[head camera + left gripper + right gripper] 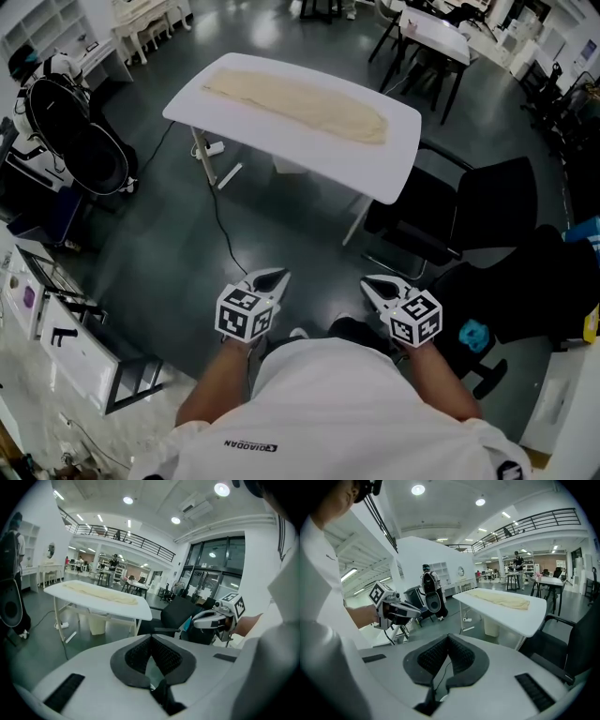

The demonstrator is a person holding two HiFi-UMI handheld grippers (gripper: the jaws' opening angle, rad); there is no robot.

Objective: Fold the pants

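The pants (pixel 300 103) are held by neither pair of jaws; they are laid out lengthwise on a white table (pixel 394 178), well ahead of both grippers. The left gripper (pixel 272 277) is clenched, its pads meeting with nothing between them, and the right gripper (pixel 372 283) is likewise pressed shut and empty. Both are carried close to the person's body, side by side, pointed toward the table.

From here, the cloth would likely be shoved and wrinkled rather than grasped if the jaws were brought to it unopened. A pale garment on a pale top may also be misjudged at its edge, so that only one layer is caught. A black chair (pixel 487 211) to the right of the jaws and a cable (pixel 220 230) on the floor to the left could be bumped or snagged on approach.

The garment's full outline is given only by the head view. In the gripper views it is seen edge-on as a low strip, but there each gripper is shown from the other's side.
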